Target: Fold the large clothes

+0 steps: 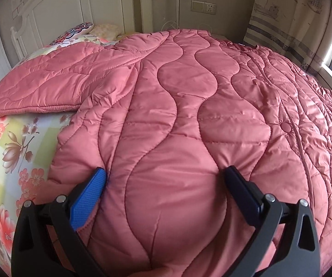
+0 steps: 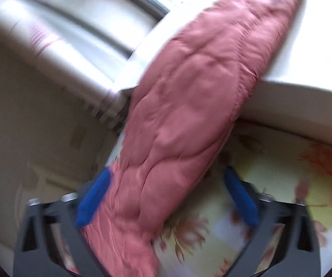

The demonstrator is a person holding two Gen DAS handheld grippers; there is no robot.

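A large pink quilted jacket [image 1: 179, 106] lies spread across the bed, front up, with snap buttons down its right side and one sleeve [image 1: 46, 83] stretched out to the left. My left gripper [image 1: 166, 173] is open, its fingers wide apart and pressing down on the jacket's near hem. In the blurred right wrist view, the other pink sleeve [image 2: 189, 106] runs diagonally from top right down between the fingers. My right gripper [image 2: 166, 175] is open around that sleeve; the left blue pad [image 2: 94, 196] touches it.
The bed has a floral sheet [image 1: 9, 152], with pillows [image 1: 101, 31] by the white headboard [image 1: 57, 7]. A curtain [image 1: 290, 16] and window are at the right. A white ledge [image 2: 293, 87] and window frame lie beyond the sleeve.
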